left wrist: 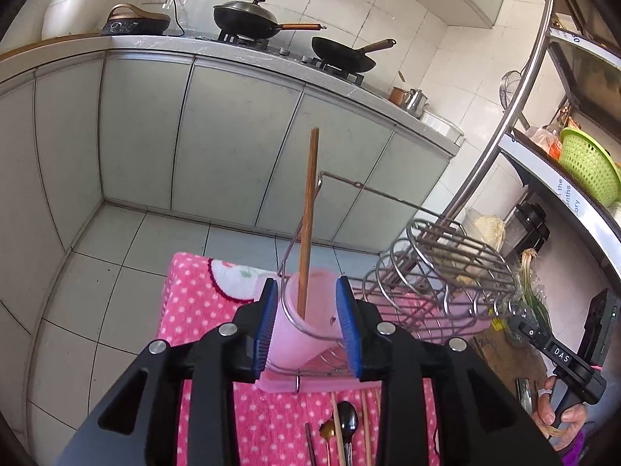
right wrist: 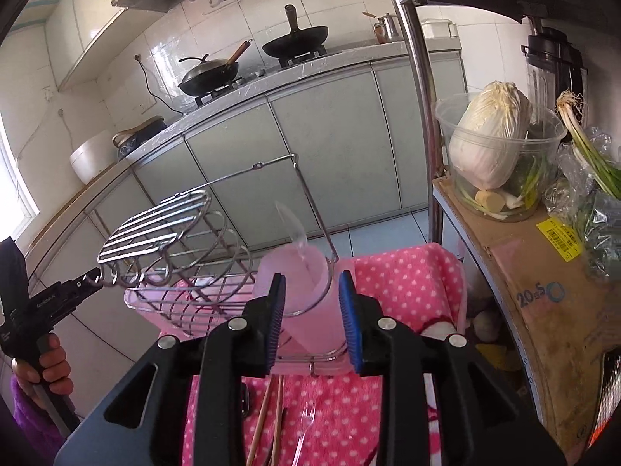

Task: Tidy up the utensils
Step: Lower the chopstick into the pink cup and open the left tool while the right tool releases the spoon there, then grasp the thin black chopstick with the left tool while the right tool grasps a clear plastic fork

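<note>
place: home kitchen | signs: woks (left wrist: 248, 19) on gas stove (left wrist: 242, 40), tiled walls, cabinets (left wrist: 240, 147)

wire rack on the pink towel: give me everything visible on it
The wire rack looks like bare shiny metal rod. It stands upright in a translucent pink drip tray on the dotted pink towel. Parts: a tilted slatted shelf, looped dividers below it, a tall rear frame, and a wire ring at each end holding a pink cup. One cup holds a wooden chopstick, the other a clear plastic spoon. Neither gripper touches it.
</note>
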### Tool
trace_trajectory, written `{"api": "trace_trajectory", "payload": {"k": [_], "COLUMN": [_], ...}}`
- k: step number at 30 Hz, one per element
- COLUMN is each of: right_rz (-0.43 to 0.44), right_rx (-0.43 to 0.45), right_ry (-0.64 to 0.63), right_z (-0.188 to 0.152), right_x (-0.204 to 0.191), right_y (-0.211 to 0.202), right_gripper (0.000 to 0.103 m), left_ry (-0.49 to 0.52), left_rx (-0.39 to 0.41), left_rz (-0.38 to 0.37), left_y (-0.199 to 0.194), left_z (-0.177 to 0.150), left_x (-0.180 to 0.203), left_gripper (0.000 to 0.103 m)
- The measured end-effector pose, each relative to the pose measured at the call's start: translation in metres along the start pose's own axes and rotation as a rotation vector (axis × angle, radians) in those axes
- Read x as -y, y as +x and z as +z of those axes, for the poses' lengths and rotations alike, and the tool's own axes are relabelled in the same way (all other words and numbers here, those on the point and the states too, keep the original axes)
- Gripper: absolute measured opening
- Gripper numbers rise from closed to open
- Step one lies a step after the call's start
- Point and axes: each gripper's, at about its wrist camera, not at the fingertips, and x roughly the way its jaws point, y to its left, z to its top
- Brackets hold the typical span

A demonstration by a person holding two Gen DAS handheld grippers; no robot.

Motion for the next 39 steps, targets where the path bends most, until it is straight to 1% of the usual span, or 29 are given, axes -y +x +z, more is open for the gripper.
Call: {"api": "trace_trajectory", "payload": {"k": [2, 5, 8, 11, 12, 14, 18, 21, 23, 25, 26, 28, 30, 34, 39], "right_rz": [0.01, 0.016, -0.008, 0.005, 0.005, 0.026, 0.016, 0.003, 0.01, 0.008, -0.004, -0.012, -0.009, 0.015, 0.027], "right_rx": [0.004, -0.021, -0.04, -0.075, -0.075, -0.116, -0.201, -0.246, -0.272, -0.282, -0.307, -0.31, -0.307, -0.326, -0.35], "right_ry": [0.009, 0.034, 0.02, 0.024, 0.024, 0.05, 0.076, 0.082, 0.104, 0.112, 0.125, 0.145, 0.165, 0.199, 0.221], "right_z": [-0.012, -0.03, -0.05, -0.065, -0.065, -0.081, -0.102, -0.111, -0.116, -0.119, -0.122, -0.125, -0.125, -0.125, -0.124], "right_x": [0.001, 0.001, -0.003, -0.004, -0.004, -0.003, -0.001, -0.002, -0.001, 0.0, 0.003, 0.008, 0.013, 0.02, 0.023], "right_y": [-0.007, -0.01, -0.011, -0.009, -0.009, -0.002, 0.013, 0.02, 0.025, 0.027, 0.032, 0.033, 0.034, 0.036, 0.041], "right_gripper": [0.029, 0.029, 0.029, 0.029, 0.029, 0.029, 0.029, 0.029, 0.029, 0.029, 0.029, 0.029, 0.029, 0.029, 0.029], "left_ry": [0.004, 0.012, 0.016, 0.013, 0.013, 0.009, -0.055, -0.061, -0.059, -0.052, -0.049, -0.031, -0.01, 0.003, 0.013], "left_rx": [-0.024, -0.072, -0.134, -0.2, -0.23, -0.284, -0.423, -0.499, -0.542, -0.582, -0.596, -0.626, -0.642, -0.679, -0.687], "left_rz": [-0.002, -0.005, 0.006, 0.013, 0.016, 0.014, 0.003, 0.021, 0.031, 0.045, 0.054, 0.072, 0.097, 0.129, 0.144], "left_y": [-0.006, -0.007, -0.003, 0.004, 0.008, 0.017, 0.042, 0.06, 0.072, 0.084, 0.089, 0.1, 0.107, 0.123, 0.134], "left_z": [-0.014, -0.034, -0.056, -0.078, -0.086, -0.099, -0.121, -0.128, -0.131, -0.135, -0.136, -0.139, -0.142, -0.148, -0.153], "left_x": [0.001, 0.002, 0.003, 0.003, 0.003, 0.003, -0.002, 0.0, 0.003, 0.006, 0.008, 0.011, 0.015, 0.018, 0.022], "left_gripper": [0.03, 0.03, 0.03, 0.03, 0.03, 0.03, 0.026, 0.024, 0.021, 0.02, 0.02, 0.014, 0.013, 0.012, 0.012]}}
